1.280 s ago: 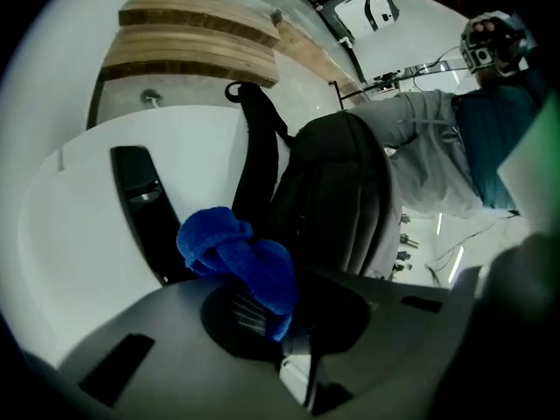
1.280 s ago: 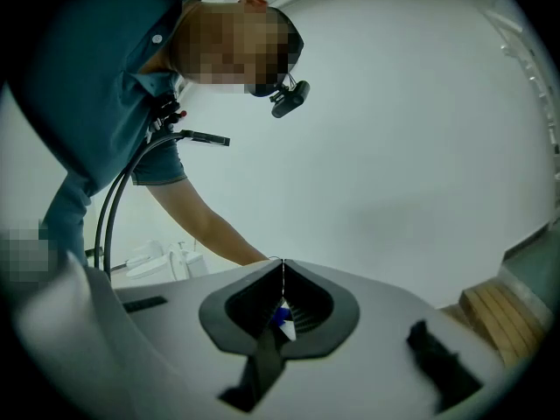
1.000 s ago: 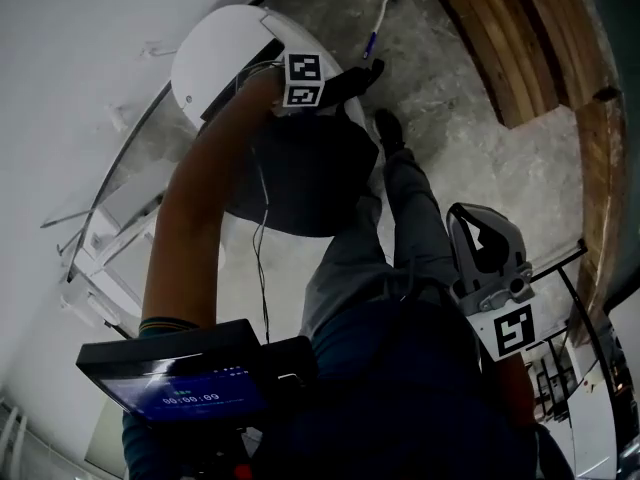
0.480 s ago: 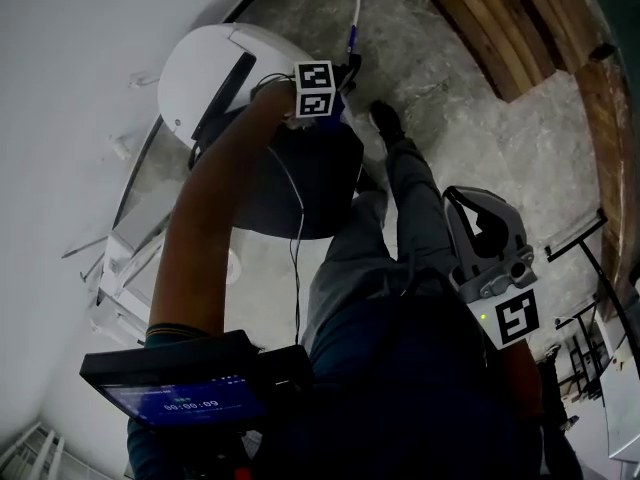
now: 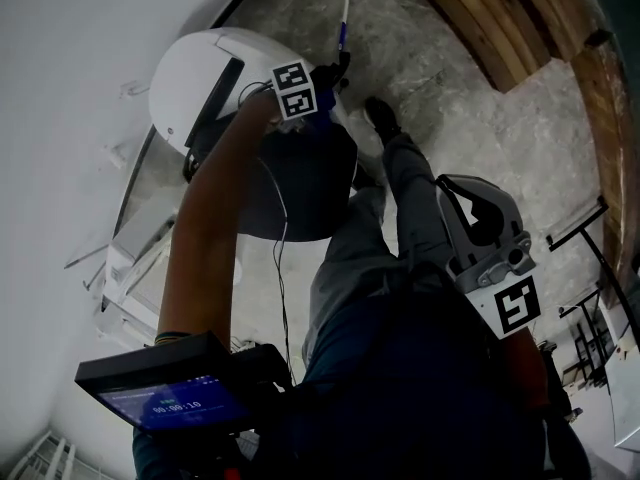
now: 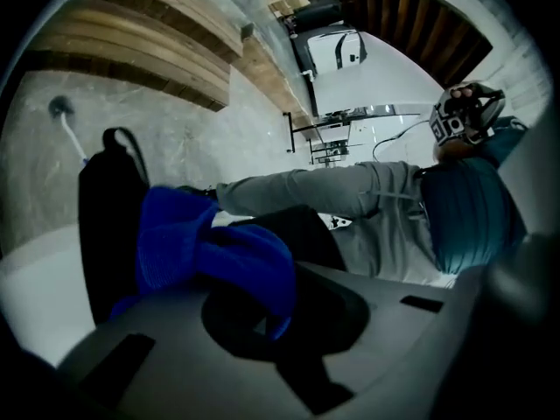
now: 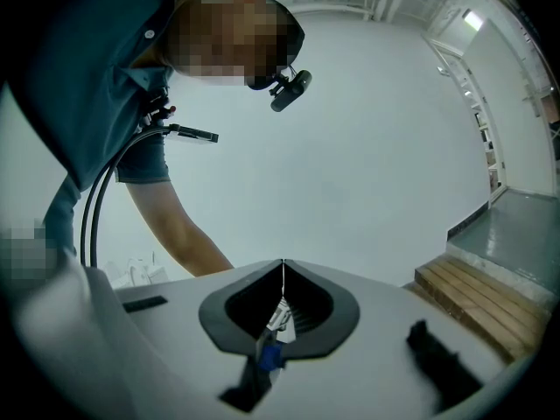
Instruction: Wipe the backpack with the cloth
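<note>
Left gripper (image 5: 322,80) is clamped on a bunched blue cloth (image 6: 188,248), which presses against the black backpack (image 6: 103,226) just beside the person's grey-trousered leg (image 6: 332,191). The right gripper (image 7: 282,274) is held back by the person's waist, jaws together with nothing between them. Both marker cubes (image 5: 293,90) carry black-and-white square codes. The handheld screen (image 5: 165,403) shows timer-like digits, too blurred to read.

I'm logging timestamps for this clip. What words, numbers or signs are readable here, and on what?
"00:00:10", small and faint, on the screen.
Left marker cube and right marker cube: square patterns only, no words.
Nothing else readable.
</note>
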### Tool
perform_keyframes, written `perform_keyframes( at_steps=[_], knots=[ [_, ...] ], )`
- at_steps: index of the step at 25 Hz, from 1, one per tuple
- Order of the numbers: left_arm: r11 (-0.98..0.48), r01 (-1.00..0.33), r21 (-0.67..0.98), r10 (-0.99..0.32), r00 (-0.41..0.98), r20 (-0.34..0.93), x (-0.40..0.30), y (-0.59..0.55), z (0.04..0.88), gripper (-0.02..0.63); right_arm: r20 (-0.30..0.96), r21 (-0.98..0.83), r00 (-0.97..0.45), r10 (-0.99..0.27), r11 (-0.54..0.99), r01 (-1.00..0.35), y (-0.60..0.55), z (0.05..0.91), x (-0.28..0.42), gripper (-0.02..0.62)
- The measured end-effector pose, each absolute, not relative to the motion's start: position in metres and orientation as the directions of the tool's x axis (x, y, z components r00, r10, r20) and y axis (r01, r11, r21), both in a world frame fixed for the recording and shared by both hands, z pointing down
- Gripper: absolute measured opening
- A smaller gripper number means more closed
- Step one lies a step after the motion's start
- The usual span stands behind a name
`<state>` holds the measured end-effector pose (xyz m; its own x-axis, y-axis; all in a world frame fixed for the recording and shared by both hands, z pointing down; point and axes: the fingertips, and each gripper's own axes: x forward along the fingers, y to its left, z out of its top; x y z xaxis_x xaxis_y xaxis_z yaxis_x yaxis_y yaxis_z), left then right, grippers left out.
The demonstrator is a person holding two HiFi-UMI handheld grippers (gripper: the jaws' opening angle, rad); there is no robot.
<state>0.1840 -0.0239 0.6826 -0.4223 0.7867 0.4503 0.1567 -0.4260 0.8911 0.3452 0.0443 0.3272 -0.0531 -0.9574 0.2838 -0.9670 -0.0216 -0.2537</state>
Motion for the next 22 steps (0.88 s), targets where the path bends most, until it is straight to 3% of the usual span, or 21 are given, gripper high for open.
perform_keyframes(
  at_steps=[6, 12, 16, 22],
  knots=[
    [-0.339, 0.266, 0.902, 0.738, -0.520, 0.431, 0.208, 0.031, 0.680, 0.035, 0.359, -0.301, -0.074, -0.930, -0.040, -0.953, 0.040, 0.371, 0.339, 0.002],
    [-0.383, 0.089, 0.919, 0.768, -0.523, 0.371, 0.161, -0.043, 0.660, 0.035, 0.362, -0.335, -0.068, -0.930, -0.061, -0.940, 0.038, 0.376, 0.337, 0.002],
    [-0.391, 0.043, 0.919, 0.791, -0.496, 0.359, 0.152, -0.064, 0.653, 0.035, 0.362, -0.335, -0.054, -0.931, -0.075, -0.939, 0.041, 0.380, 0.345, 0.002],
    [-0.346, 0.175, 0.922, 0.736, -0.559, 0.382, 0.187, -0.008, 0.668, 0.035, 0.384, -0.329, -0.070, -0.921, -0.066, -0.942, 0.041, 0.381, 0.346, 0.002]
  ],
)
